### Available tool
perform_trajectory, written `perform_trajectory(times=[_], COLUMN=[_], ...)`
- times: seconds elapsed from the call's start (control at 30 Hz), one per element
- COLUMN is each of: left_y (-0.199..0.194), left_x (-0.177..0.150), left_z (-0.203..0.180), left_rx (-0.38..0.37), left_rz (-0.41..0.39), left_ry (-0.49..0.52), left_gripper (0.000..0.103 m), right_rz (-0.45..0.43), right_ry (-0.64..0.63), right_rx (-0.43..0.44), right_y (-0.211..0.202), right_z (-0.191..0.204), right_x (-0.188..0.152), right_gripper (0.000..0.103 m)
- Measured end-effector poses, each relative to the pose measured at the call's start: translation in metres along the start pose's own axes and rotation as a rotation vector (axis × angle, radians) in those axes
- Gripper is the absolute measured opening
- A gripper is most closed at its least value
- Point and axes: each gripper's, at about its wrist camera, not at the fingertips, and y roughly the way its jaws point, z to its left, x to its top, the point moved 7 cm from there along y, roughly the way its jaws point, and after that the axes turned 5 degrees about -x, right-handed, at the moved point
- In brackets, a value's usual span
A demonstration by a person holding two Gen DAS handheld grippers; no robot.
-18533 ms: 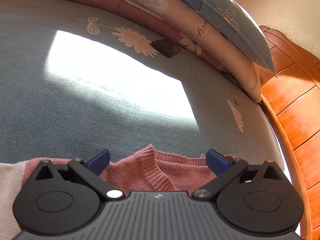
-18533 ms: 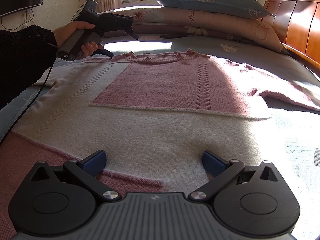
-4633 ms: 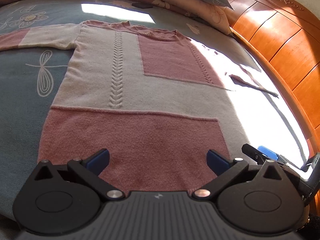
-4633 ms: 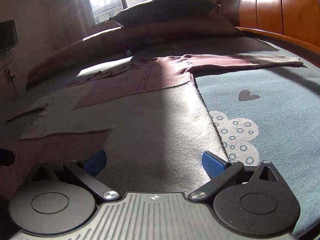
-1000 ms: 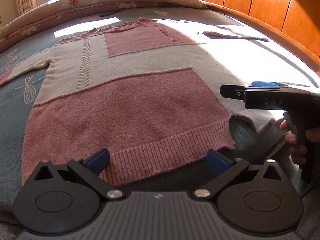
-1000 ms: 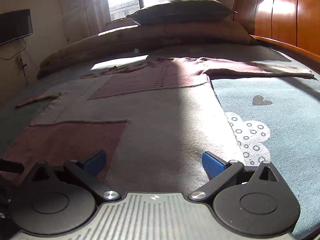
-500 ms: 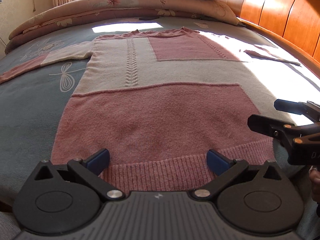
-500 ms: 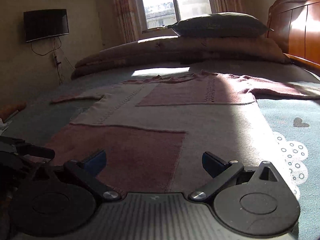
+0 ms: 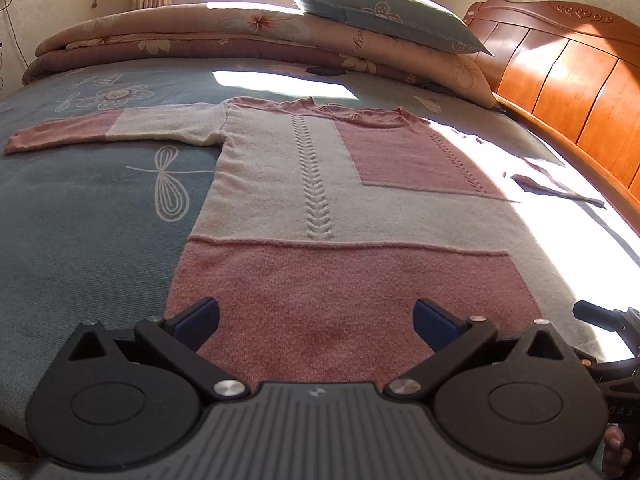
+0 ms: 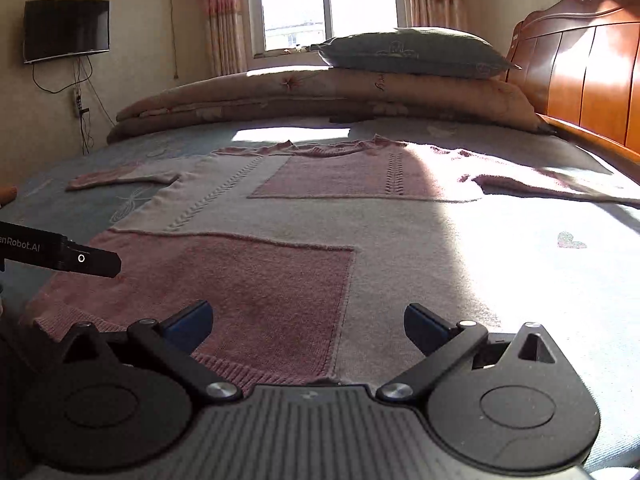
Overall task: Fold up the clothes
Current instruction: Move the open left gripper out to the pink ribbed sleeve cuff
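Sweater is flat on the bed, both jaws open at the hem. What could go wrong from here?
1. Both sleeves of the sweater are still spread out; lifting the hem now could drag them into a crooked fold.
2. The left gripper and right gripper sit close together, so they might collide.
3. The jaws could pinch the bedsheet along with the knit.

The sweater is showing a soft, fuzzy knit in pink and cream, with a raised cable rib and a ribbed hem at the bed's near edge. The bedsheet beneath is looking like matt woven cloth. The headboard is gleaming as glossy varnished wood. The left gripper and right gripper are showing matt black plastic with shiny metal rivets.
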Motion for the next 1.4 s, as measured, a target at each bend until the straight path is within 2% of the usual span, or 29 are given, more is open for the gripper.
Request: perform_trajectory(times=[0.1,0.2,0.3,0.47,0.63,0.8,0.97,1.07,1.13,1.2,1.33,1.4], left_y=[0.014,0.02,0.016,0.003,0.0,-0.015,-0.018,-0.002,0.018,0.037,0.072,0.085], left_x=[0.008,-0.003,-0.005,0.026,0.087,0.16,0.226,0.237,0.233,0.226,0.216,0.213], left_z=[0.003,0.006,0.008,0.038,0.098,0.179,0.285,0.345,0.382,0.407,0.442,0.45], left_rx=[-0.024,-0.05,-0.073,-0.125,-0.082,-0.089,0.038,0.034,0.008,0.01,0.041,0.024], left_rz=[0.012,0.02,0.028,0.022,-0.003,-0.054,-0.124,-0.125,-0.116,-0.107,-0.074,-0.067], left_ry=[-0.024,-0.081,-0.084,-0.191,-0.275,-0.429,-0.486,-0.581,-0.677,-0.725,-0.735,-0.732], left_gripper=[0.102,0.102,0.102,0.102,0.102,0.102,0.102,0.102,0.102,0.102,0.102,0.102], right_rz=[0.024,0.031,0.027,0.012,0.016,0.046,0.059,0.052,0.049,0.044,0.052,0.061], right_ry=[-0.009,-0.009,-0.018,-0.038,-0.073,-0.05,-0.011,-0.029,-0.05,-0.075,-0.125,-0.151], right_rx=[-0.03,-0.045,-0.058,-0.054,-0.046,-0.019,0.003,0.023,0.031,0.048,0.06,0.059], right_y=[0.007,0.011,0.013,0.017,0.017,0.012,0.015,0.025,0.032,0.04,0.056,0.065], right_z=[-0.002,-0.004,-0.003,0.003,0.007,0.004,0.008,0.021,0.032,0.045,0.065,0.073], right_x=[-0.003,-0.006,-0.006,-0.003,-0.004,0.006,0.028,0.043,0.052,0.06,0.069,0.07], right_gripper=[0.103,0.103,0.103,0.103,0.103,0.103,0.103,0.103,0.103,0.103,0.103,0.103])
